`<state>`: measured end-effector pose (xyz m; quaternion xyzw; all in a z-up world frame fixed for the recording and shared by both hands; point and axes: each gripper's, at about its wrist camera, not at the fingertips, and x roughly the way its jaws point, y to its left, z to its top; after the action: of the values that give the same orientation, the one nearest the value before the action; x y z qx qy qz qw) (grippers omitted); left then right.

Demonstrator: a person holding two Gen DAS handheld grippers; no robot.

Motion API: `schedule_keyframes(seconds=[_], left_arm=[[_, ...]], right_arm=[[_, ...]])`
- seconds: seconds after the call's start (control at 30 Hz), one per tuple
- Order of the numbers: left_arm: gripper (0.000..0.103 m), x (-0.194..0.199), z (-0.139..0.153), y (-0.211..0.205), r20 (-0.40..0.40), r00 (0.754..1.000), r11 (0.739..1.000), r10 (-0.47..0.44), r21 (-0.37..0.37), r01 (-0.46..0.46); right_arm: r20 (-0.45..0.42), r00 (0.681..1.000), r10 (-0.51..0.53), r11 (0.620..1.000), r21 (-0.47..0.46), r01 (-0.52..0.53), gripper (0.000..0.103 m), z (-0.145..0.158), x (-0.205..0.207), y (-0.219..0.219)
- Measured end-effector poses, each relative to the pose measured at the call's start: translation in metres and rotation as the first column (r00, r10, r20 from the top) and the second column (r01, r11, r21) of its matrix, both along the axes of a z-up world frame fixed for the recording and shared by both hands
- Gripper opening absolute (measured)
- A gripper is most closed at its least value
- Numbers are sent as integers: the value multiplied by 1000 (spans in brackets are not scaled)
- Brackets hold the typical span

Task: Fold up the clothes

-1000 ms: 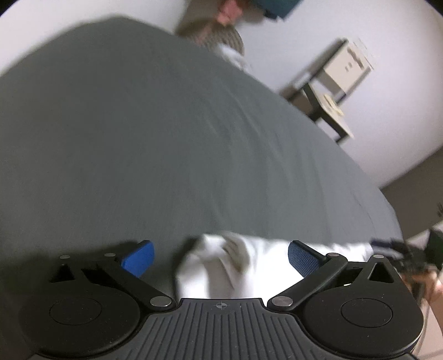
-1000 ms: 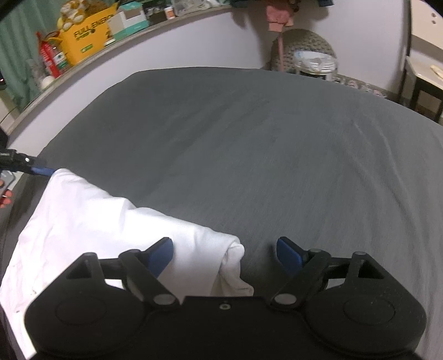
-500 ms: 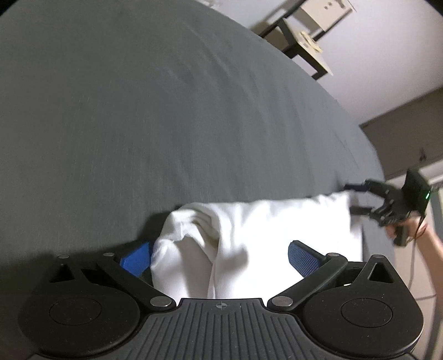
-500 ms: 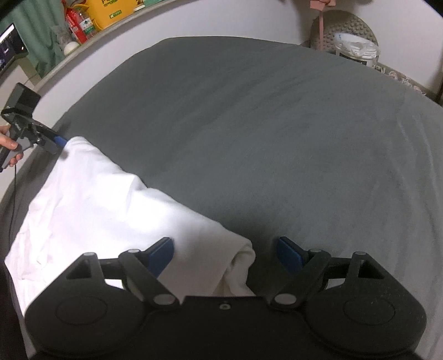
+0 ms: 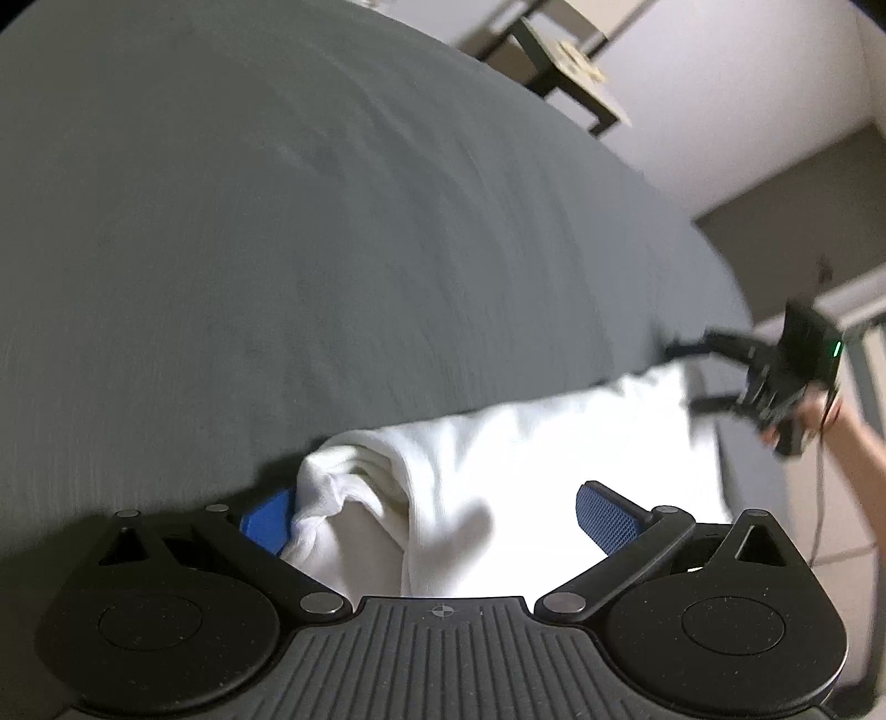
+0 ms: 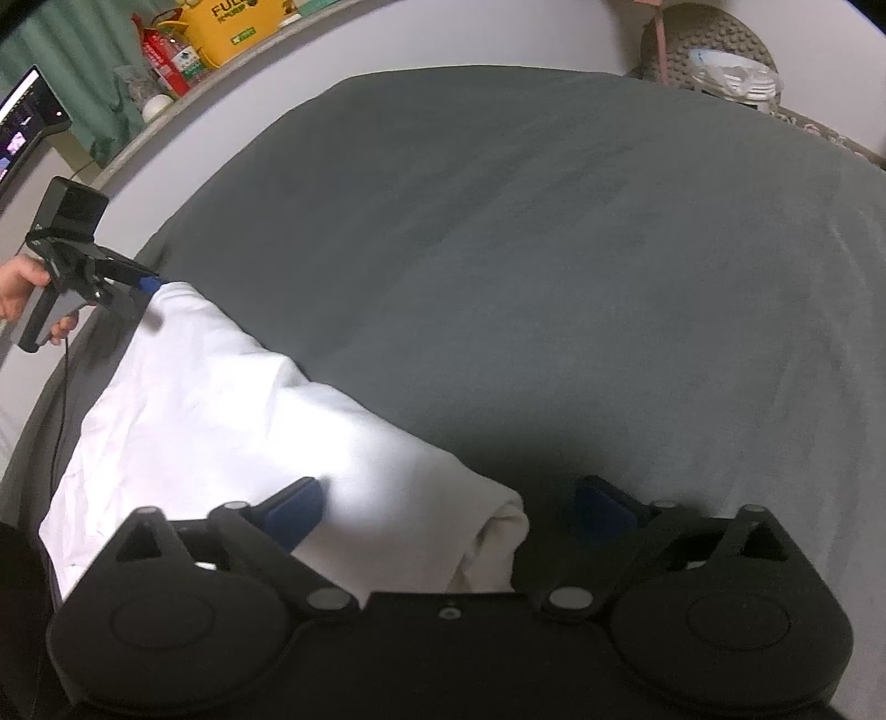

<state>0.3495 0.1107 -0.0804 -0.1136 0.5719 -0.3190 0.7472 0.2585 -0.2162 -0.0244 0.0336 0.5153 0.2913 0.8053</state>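
Note:
A white garment point(image 5: 498, 471) lies bunched along the near edge of a grey bed point(image 5: 277, 221). Its rolled left end sits between the blue pads of my left gripper point(image 5: 434, 515), which is open. The right gripper point(image 5: 692, 376) shows at the garment's far corner, held by a hand, fingers apart. In the right wrist view the garment point(image 6: 221, 399) stretches from the left gripper point(image 6: 141, 293) down to my right gripper point(image 6: 448, 509). That gripper is open, with the garment's folded right end resting between its fingers.
The grey bed sheet point(image 6: 554, 249) spreads ahead of both grippers. A dark side table point(image 5: 565, 72) stands beyond the bed. A ledge with a yellow box point(image 6: 232, 27), a monitor point(image 6: 27, 116) and a knitted pouf point(image 6: 714, 44) ring the bed.
Both cameras have tilted and shifted, so more of the garment now shows stretched between the two grippers. The left view swung right. Both grippers stay open.

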Motion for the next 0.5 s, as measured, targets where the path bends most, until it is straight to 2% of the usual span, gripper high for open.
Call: schedule_keyframes(seconds=[0.13,0.37,0.5], left_arm=[[103,-7,4,-13,46,997,996,-66,70,63],[103,1,-3,14,-17,1000,1000,-3,-7,2],[103,-1,-5,17,7,1000,1000,-26,-11,26]], right_arm=[[14,999,-29,998,52,29,103,-2,-2,-5],[36,999,-41,994,107,37,103,-5,-5,-13],[52,998,-29,992,122,22,103,-6,-6,-15]])
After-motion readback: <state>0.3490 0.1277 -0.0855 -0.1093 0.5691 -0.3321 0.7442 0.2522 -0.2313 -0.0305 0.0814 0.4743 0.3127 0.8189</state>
